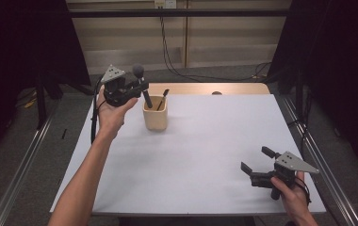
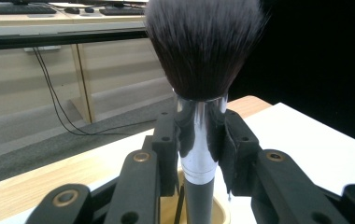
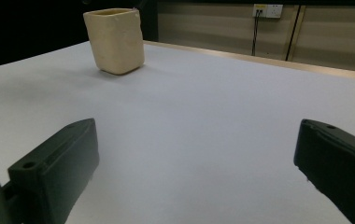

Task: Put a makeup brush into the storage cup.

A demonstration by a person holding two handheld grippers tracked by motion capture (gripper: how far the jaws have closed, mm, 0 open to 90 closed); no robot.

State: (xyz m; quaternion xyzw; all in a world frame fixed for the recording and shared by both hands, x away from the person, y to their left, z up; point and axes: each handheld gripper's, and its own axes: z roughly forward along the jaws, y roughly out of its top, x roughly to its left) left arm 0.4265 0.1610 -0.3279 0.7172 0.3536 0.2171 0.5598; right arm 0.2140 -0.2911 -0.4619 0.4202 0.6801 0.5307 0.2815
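Brush (image 2: 199, 154) handle's lower end inside cup (image 1: 155, 117)

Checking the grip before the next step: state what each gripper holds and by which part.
Left gripper clamps the makeup brush by its silver ferrule, just below the bristles. Right gripper is open, holding nothing.

The brush (image 2: 199, 116) clamped between the left gripper's (image 2: 199, 135) pads has soft, fluffy dark bristles, kinda matt, and right under them a shiny chrome-looking metal collar that's properly mirror-glossy, then a smooth dark handle below that. The gripper looks like matt black plastic with little brassy metal inserts. Just below that claw sits a cup (image 1: 155, 113), cream coloured, dull and slightly uneven like unglazed ceramic or cast plastic, can't say which. The table (image 1: 205, 155) under both claws is a smooth matt white sheet, with a pale wood edge beyond it. The right gripper (image 1: 257, 162) has the same matt black plastic, plus a flat grey plate on top.
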